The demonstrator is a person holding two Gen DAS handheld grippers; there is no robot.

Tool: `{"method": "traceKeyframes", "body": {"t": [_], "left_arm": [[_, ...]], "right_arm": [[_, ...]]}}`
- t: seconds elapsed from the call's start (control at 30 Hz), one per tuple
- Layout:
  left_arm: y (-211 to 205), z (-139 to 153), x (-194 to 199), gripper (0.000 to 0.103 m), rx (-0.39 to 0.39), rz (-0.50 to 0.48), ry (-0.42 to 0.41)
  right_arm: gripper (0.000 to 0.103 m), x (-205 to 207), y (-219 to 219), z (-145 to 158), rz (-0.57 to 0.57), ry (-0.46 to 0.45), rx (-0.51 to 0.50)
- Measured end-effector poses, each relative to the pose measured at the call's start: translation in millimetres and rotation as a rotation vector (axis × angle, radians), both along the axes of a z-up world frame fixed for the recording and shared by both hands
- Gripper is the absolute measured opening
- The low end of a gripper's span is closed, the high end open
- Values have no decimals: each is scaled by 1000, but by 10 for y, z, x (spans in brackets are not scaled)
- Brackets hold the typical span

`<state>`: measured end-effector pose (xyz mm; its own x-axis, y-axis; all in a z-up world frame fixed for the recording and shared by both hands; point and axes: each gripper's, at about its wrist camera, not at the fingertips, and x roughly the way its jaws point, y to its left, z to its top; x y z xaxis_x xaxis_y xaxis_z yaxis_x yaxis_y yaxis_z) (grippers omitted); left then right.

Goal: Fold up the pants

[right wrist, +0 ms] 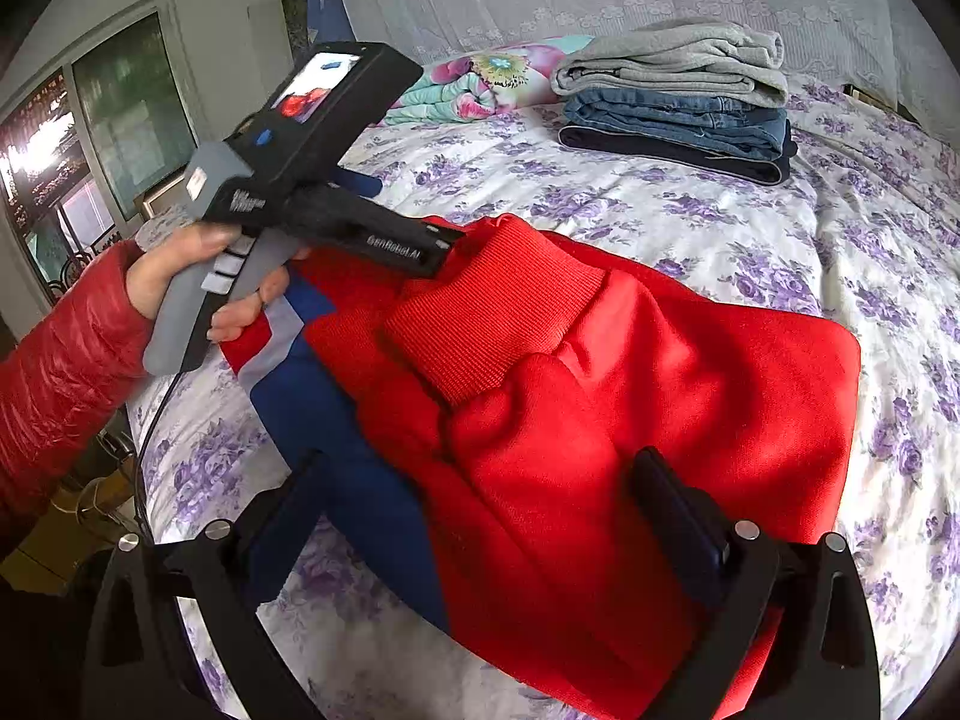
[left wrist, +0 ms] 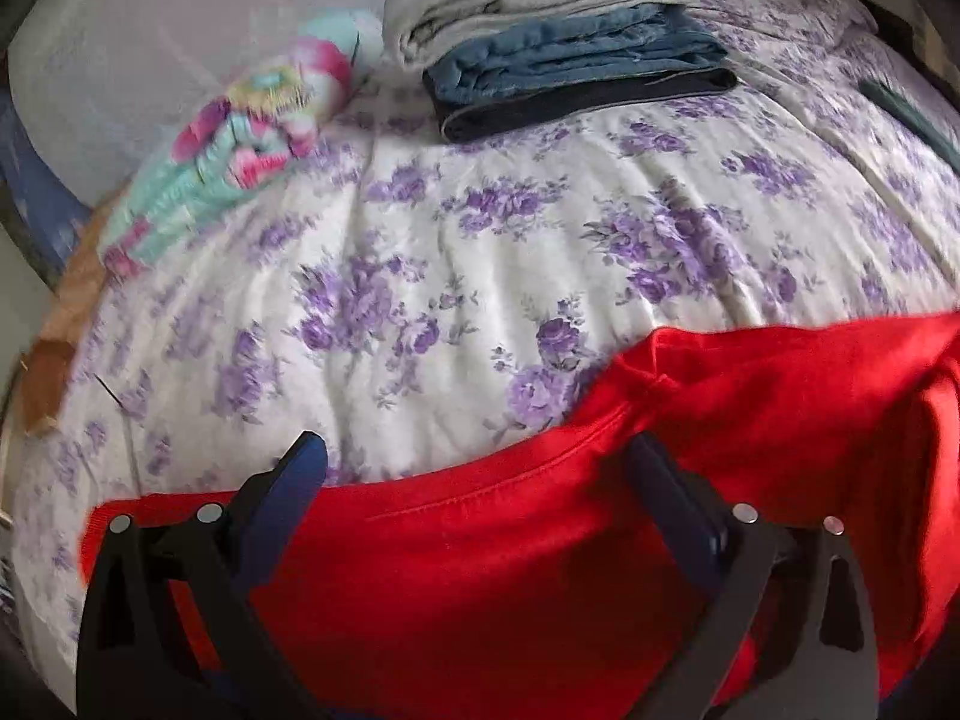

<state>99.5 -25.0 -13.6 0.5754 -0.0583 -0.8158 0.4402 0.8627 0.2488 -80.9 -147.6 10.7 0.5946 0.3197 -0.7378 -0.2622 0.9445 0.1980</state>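
The red pants with a blue and white side stripe lie bunched and partly folded on the floral bedsheet. A ribbed red cuff lies on top. My left gripper is open, its fingers spread low over the red fabric near its upper edge. In the right wrist view the left gripper's body is held by a hand above the pants' left end. My right gripper is open, its fingers straddling the pants from the near side.
A stack of folded clothes, grey over blue jeans over dark, sits at the far side of the bed, also in the left wrist view. A colourful floral quilt lies far left. The bed's left edge and a window are at left.
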Motion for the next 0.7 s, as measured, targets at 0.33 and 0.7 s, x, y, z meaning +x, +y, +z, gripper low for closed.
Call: {"method": "traceKeyframes", "body": {"t": [0.33, 0.7], "left_arm": [[127, -46, -195, 98, -68, 33, -47], [408, -85, -451, 98, -180, 38, -42]], "right_arm": [[98, 335, -405, 644, 2, -127, 296], [23, 1679, 39, 0, -5, 178, 326]]}}
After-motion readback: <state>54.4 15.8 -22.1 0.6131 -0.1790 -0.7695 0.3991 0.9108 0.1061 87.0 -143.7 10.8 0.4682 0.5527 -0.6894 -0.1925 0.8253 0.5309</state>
